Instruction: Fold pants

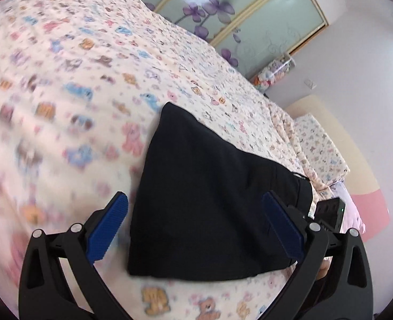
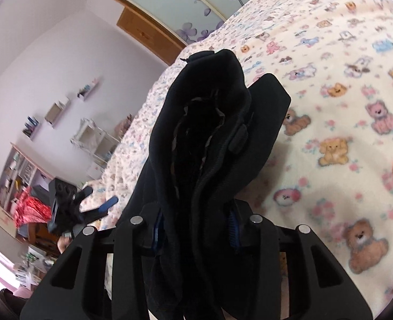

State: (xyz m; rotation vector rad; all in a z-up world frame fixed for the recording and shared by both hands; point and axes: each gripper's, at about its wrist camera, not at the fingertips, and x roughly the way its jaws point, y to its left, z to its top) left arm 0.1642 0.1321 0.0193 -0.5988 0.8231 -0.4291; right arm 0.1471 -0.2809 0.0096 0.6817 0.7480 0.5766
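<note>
The black pants (image 1: 209,197) lie folded on the bed's teddy-bear sheet (image 1: 76,80). My left gripper (image 1: 193,226) is open, its blue pads on either side above the near part of the pants, holding nothing. My right gripper (image 2: 195,226) is shut on a bunched waist end of the pants (image 2: 209,122), and the cloth hides its blue pads almost fully. The right gripper's body shows at the pants' far right in the left wrist view (image 1: 329,213). The left gripper shows at the left in the right wrist view (image 2: 100,208).
The bed's sheet (image 2: 343,106) fills most of both views. A pillow (image 1: 321,146) lies at the bed's head. A wardrobe with flowered sliding doors (image 1: 249,13) stands behind the bed. Shelves and clutter (image 2: 23,181) line the wall on the left in the right wrist view.
</note>
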